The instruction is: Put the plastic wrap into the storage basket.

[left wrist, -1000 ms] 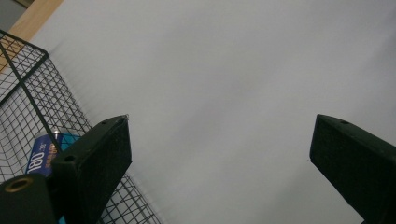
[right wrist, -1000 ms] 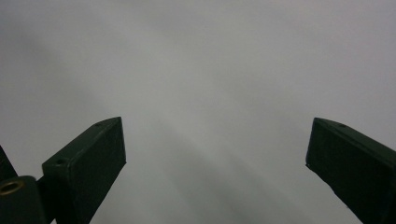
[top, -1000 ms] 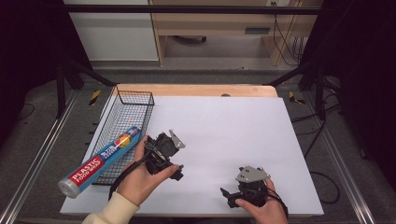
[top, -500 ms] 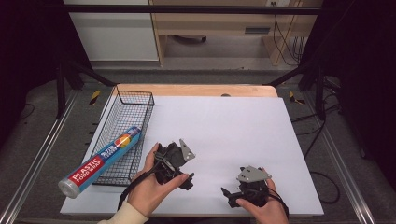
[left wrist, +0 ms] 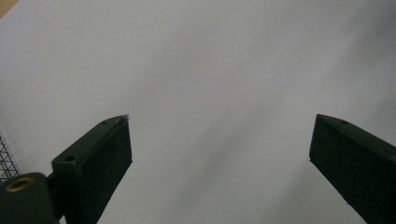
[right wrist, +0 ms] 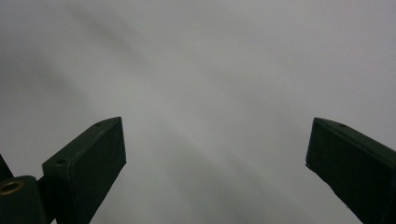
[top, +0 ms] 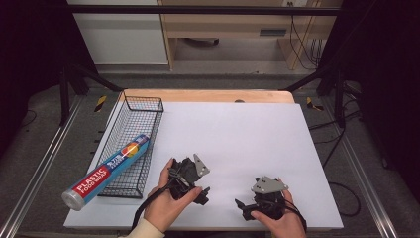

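A hand holds my left gripper (top: 200, 188) low over the white table (top: 237, 129), a little right of the black wire basket (top: 159, 111). Its jaws stand wide apart in the left gripper view, my left gripper (left wrist: 219, 123) having nothing but the white surface between them. My right gripper (top: 241, 209) rests in the other hand near the table's front edge, jaws pointing left. In the right gripper view, my right gripper (right wrist: 217, 123) is open over bare white tabletop. A roll of plastic food wrap (top: 106, 171) lies slanted in the basket, its near end sticking out over the front left corner.
A strip of basket mesh (left wrist: 5, 161) shows at the left edge of the left gripper view. A wooden edge (top: 208, 95) runs along the table's far side. Metal rails (top: 34, 173) flank the table, and cables (top: 341, 144) lie on the floor to the right.
My left gripper has moved right and toward the front edge, away from the basket, and has turned. The right gripper has stayed put.
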`<state>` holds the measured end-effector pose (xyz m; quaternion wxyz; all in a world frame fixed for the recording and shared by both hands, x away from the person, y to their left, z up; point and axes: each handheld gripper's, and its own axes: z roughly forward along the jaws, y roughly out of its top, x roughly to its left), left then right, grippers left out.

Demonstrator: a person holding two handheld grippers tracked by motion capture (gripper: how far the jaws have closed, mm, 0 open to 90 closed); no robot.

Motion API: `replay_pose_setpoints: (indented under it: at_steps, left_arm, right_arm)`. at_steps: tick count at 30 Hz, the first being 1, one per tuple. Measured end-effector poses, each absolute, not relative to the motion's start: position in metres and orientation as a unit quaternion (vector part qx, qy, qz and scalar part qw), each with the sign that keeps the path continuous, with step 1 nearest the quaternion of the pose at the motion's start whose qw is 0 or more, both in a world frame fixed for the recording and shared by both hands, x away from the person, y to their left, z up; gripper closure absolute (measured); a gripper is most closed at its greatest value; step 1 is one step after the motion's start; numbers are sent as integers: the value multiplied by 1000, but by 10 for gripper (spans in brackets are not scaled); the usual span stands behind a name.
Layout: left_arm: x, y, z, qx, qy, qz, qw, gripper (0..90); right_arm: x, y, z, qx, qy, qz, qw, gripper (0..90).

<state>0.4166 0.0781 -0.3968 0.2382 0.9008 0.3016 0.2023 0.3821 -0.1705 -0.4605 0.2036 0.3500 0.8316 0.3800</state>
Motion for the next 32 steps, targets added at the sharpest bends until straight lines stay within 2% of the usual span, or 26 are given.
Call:
replay_pose_setpoints:
  at_steps: [16, 32]
  left_arm:
    - [426, 93, -426, 876, 318, 231, 281, 62]
    - [430, 94, -447, 876, 318, 221, 288, 62]
  right_arm:
    - [382, -171, -461, 349, 832, 379, 205, 54]
    - [382, -173, -461, 357, 828, 379, 207, 55]
